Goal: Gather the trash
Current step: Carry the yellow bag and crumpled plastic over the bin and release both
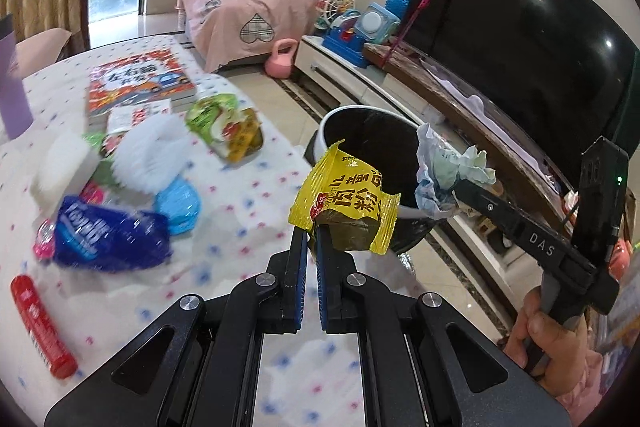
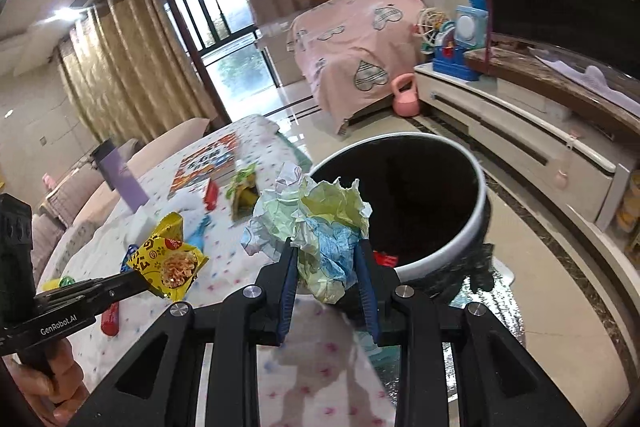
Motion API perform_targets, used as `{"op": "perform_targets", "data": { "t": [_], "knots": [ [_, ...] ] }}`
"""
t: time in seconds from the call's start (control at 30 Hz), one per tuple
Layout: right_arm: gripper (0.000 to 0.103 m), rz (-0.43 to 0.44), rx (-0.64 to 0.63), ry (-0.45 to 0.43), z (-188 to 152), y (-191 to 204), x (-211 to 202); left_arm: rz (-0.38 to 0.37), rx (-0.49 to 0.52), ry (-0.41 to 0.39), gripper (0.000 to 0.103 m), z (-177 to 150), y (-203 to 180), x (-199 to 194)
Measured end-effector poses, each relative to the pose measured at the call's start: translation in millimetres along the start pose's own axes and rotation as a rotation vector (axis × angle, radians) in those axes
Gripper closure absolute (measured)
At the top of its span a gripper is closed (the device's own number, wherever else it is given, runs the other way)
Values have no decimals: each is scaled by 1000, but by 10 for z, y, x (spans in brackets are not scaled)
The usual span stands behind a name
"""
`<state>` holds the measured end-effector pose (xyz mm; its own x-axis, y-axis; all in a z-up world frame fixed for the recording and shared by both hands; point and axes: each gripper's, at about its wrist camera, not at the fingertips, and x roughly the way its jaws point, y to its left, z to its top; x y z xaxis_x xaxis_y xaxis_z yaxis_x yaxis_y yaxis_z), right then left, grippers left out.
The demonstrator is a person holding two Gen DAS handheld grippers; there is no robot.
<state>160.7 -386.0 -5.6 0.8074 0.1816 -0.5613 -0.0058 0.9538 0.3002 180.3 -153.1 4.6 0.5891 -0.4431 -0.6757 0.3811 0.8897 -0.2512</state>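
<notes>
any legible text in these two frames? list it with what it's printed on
"DAS": on the arm of the right gripper, seen from the left wrist.
"GenRobot.AI": on the arm of the left gripper, seen from the right wrist.
Yellow wrapper: large Chinese characters, upside down, not surely readable.
Blue packet: white lettering, too blurred.
Book: Chinese title, blurred.
Red tube: white print, too small.
Crumpled paper: no text visible.

Dotted tablecloth (image 1: 240,203) w/ books (image 1: 140,83), green wrapper (image 1: 224,127), blue pkg (image 1: 108,235), red tube (image 1: 40,327), maybe sponge (image 1: 64,167).
</notes>
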Motion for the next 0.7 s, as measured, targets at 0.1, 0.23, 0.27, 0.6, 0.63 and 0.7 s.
{"op": "perform_targets", "data": {
  "t": [0.1, 0.23, 0.27, 0.6, 0.63, 0.7],
  "knots": [
    [75, -11, 12, -5, 35, -88, 3, -6, 18, -3, 99, 99, -112, 69],
    [74, -29, 24, -8, 80, -217, 5, -8, 44, -3, 99, 221, -251, 196],
    [74, -32, 27, -10, 95, -251, 2, -11, 48, -2, 99, 236, -273, 220],
    [74, -73, 23, 1, 271, -455, 135, -12, 74, 39, 99, 492, -504, 645],
    [74, -76, 23, 6, 291, -475, 163, -10, 77, 43, 99, 522, -526, 697],
    [74, -82, 20, 13, 324, -502, 213, -9, 79, 51, 99, 556, -554, 766]
  ]
}}
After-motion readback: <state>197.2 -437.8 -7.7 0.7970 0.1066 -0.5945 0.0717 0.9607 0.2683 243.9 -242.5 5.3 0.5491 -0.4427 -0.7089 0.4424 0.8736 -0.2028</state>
